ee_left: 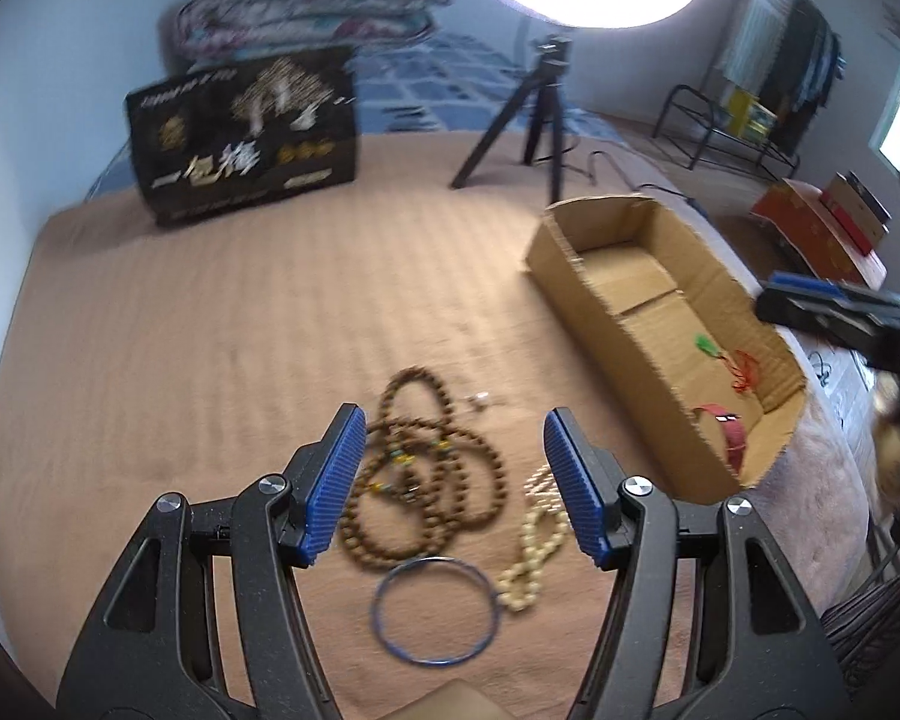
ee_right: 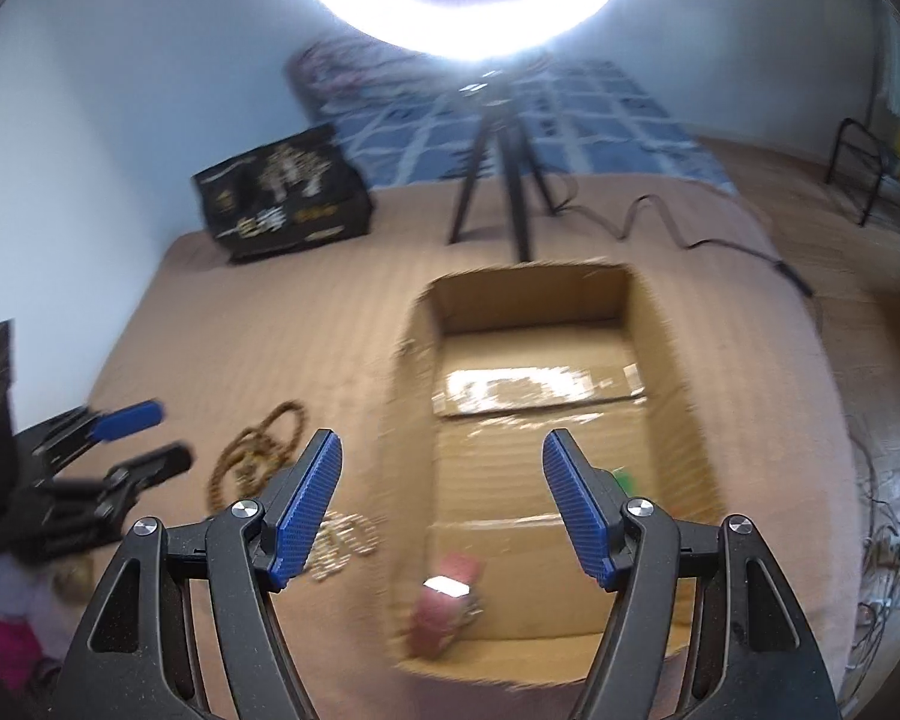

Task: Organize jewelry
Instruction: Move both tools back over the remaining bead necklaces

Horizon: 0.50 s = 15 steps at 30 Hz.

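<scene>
In the left wrist view my left gripper (ee_left: 453,450) is open above a tangle of brown bead necklaces (ee_left: 426,480) on the tan bedspread. A cream bead necklace (ee_left: 534,552) and a thin blue bangle (ee_left: 432,612) lie beside them. The open cardboard box (ee_left: 582,324) to the right holds a red watch strap (ee_left: 729,432), a red cord and a green piece (ee_left: 705,345). My right gripper (ee_right: 441,474) is open and empty above the box (ee_right: 408,420), over the pink-red watch (ee_right: 447,600). The brown beads (ee_right: 258,450) and the left gripper (ee_right: 132,444) show at its left.
A black printed box (ee_left: 240,132) stands at the back left. A tripod (ee_left: 540,120) with a bright ring light stands behind the cardboard box, its cable trailing right. Folded blankets lie on the blue bed beyond. The bed's edge drops off at the right.
</scene>
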### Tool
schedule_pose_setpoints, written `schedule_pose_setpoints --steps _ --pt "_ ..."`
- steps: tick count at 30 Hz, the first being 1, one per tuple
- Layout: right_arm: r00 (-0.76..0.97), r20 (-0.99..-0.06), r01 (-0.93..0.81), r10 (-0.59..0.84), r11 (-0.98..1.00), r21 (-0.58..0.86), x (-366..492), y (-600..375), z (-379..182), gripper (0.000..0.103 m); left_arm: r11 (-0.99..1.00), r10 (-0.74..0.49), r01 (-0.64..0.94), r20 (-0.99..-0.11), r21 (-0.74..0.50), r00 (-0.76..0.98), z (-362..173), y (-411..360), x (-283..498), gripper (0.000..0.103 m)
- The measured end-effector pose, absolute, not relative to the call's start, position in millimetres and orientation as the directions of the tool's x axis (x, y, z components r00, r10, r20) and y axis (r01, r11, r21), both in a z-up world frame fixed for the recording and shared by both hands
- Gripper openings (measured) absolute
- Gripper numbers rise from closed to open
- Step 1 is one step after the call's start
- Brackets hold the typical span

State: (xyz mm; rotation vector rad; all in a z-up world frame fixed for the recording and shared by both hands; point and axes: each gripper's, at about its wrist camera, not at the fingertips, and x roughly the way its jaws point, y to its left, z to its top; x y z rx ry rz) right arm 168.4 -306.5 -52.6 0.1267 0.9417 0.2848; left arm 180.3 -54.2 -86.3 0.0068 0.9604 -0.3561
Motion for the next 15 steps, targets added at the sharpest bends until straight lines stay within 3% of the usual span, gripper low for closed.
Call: schedule_pose_setpoints --steps 15 --pt "0.36 -0.834 -0.345 0.418 0.89 0.298 165 -239 -81 0.069 0.953 -0.289 0.214 -0.858 -0.216 0.423 -123 -23 207 0.064"
